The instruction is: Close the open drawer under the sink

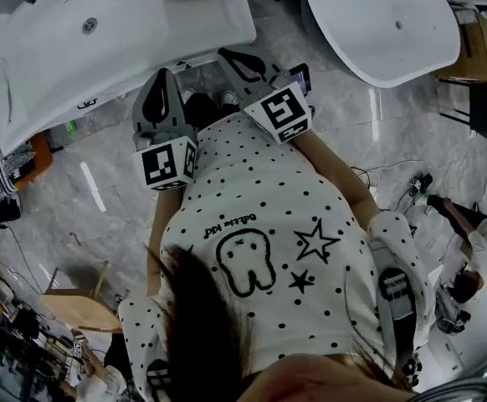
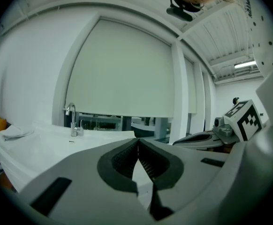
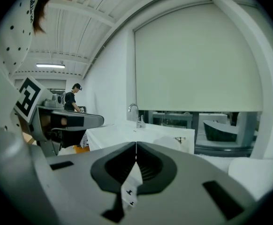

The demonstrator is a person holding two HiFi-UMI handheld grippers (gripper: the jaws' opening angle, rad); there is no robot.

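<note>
The left gripper (image 2: 138,142) has its two grey jaws brought together, the ribbed black pads meeting at the tips with nothing between them. The right gripper (image 3: 136,145) is closed in the same way and is also empty. From the head view both are held out side by side in front of the person's white black-dotted shirt (image 1: 260,224), each carrying its marker cube, tips pointing toward the white rectangular sink top (image 1: 143,32). Each gripper view catches the other gripper at its edge. The chrome curved faucet (image 2: 71,118) stands at the back of the sink, below a pale roller blind (image 2: 122,69). The drawer under the sink cannot be made out: from above the sink top covers the cabinet front, and both gripper views look over the sink top. A second white oval basin (image 1: 386,23) lies well apart to the right, cut off by the frame, on the grey marbled floor (image 1: 84,191).
</note>
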